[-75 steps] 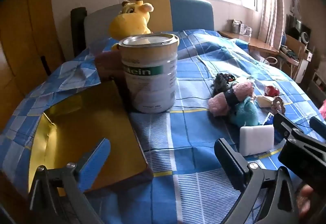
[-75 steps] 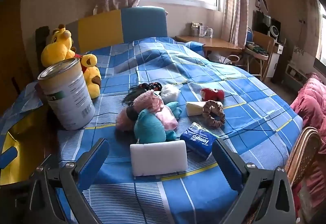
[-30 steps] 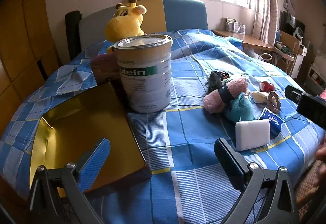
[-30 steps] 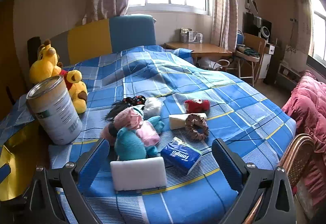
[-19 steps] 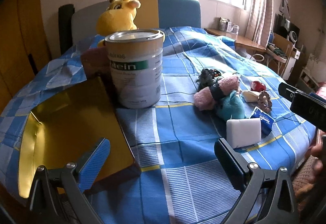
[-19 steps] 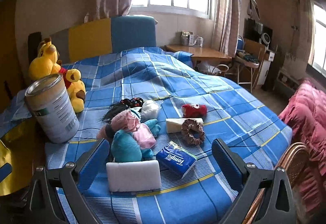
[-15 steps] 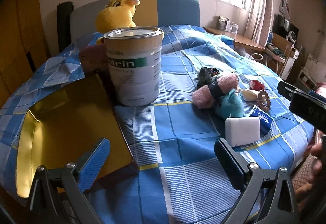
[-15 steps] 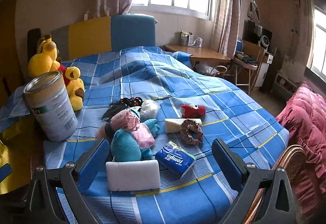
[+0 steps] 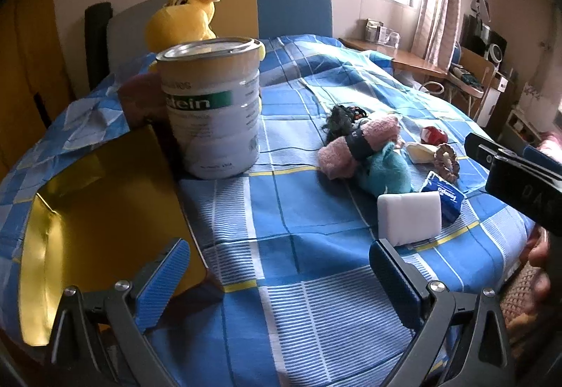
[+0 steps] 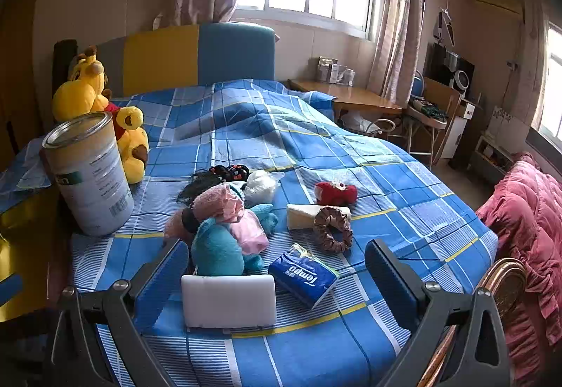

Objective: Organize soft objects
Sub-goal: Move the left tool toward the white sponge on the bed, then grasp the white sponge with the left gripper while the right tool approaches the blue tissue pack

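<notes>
The right gripper (image 10: 275,278) hangs over the near edge of the bed with its blue-padded fingers spread wide and nothing between them. Just ahead of it, at twelve o'clock, a white sponge block (image 10: 228,301) stands on edge on the blue checked bedspread (image 10: 386,183). Touching the block's far side is a teal plush (image 10: 216,251), and a blue tissue pack (image 10: 304,274) lies at one o'clock. Beyond these a pink plush (image 10: 217,202) rests against the teal one; a brown scrunchie (image 10: 332,229), a cream wedge (image 10: 302,211) and a red plush (image 10: 335,193) sit toward one o'clock, a black hair tie bundle (image 10: 224,172) further back. At ten o'clock a large tin (image 10: 89,172) stands upright, with a yellow giraffe toy (image 10: 82,88) behind it.

The left gripper (image 9: 277,269) is likewise wide open and empty above the bedspread. At nine o'clock from it lies a gold-lined open box (image 9: 98,207), the tin just beyond the box's far corner. The soft pile lies toward two o'clock, well apart from the box.
</notes>
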`<state>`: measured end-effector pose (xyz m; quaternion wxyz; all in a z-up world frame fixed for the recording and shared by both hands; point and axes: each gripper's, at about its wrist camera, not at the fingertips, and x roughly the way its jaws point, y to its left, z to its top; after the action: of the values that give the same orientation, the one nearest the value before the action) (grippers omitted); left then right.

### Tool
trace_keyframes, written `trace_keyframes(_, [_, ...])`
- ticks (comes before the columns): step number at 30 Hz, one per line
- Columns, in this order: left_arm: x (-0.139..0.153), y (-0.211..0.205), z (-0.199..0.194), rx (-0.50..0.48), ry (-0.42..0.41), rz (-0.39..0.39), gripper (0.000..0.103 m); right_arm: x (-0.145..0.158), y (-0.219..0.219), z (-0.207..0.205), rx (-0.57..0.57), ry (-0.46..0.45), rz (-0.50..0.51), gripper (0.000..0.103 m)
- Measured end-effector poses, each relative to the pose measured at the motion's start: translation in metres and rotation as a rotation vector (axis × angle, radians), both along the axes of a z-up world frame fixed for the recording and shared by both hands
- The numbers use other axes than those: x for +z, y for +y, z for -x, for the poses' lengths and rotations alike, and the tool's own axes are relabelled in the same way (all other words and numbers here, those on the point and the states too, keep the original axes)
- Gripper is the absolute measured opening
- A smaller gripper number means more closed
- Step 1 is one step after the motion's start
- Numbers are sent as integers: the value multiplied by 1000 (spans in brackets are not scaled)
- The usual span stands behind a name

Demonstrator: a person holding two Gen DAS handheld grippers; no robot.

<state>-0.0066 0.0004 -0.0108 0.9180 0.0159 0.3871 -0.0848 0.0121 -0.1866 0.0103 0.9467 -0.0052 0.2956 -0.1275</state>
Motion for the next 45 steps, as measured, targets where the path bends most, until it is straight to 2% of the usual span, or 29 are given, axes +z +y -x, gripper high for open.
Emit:
trace_keyframes(5, [-3, -8, -4, -29, 17, 2, 103, -4, -7, -2, -6, 10, 3, 102])
trace_keyframes(9, [-2, -21, -10, -88, 17, -6, 103, -6, -19, -6, -9, 30, -20, 102])
trace_keyframes(14, [-8, -41, -27, -162, 48, -3, 103, -5, -63, -10, -86, 44, -135, 102])
trace_keyframes(16, [-12, -50, -37, -184, 88, 22, 103, -8, -82, -11, -126, 51, -203, 102])
trace_keyframes(17, [-13, -53, -40, -190, 98, 27, 103, -12, -94, -13, -134, 63, -271, 102])
trace_keyframes(22, [-19, -83, -49, -274, 73, -31, 102, -29, -119, -15, -135, 84, -446, 102])
trace_keyframes(24, [-22, -97, -53, -336, 64, -44, 102, -28, -124, -12, -145, 60, -471, 102])
trace_keyframes(27, [-28, -114, -62, -398, 68, -48, 101, -33, -127, -14, -143, 75, -517, 102])
trace_keyframes(31, [-45, -131, -76, -448, 125, -18, 99, -33, -128, -14, -141, 75, -519, 102])
trace_keyframes(32, [-50, -133, -78, -459, 145, -6, 88, -33, -128, -14, -142, 77, -515, 102])
trace_keyframes(33, [-56, -134, -80, -473, 179, 11, 60, -33, -128, -14, -143, 77, -512, 102])
trace_keyframes(34, [-59, -135, -82, -478, 202, 23, 54, -32, -127, -15, -141, 78, -510, 102])
trace_keyframes(35, [-60, -130, -82, -464, 206, 58, 52, -33, -127, -15, -140, 79, -510, 102])
trace_keyframes(36, [-58, -123, -81, -457, 206, 87, 42, -33, -128, -16, -141, 81, -510, 102])
trace_keyframes(39, [-51, -107, -80, -431, 214, 150, 30, -33, -128, -16, -144, 82, -506, 102])
trace_keyframes(45, [-33, -92, -56, -412, 136, 99, 24, -33, -124, -18, -146, 98, -480, 102])
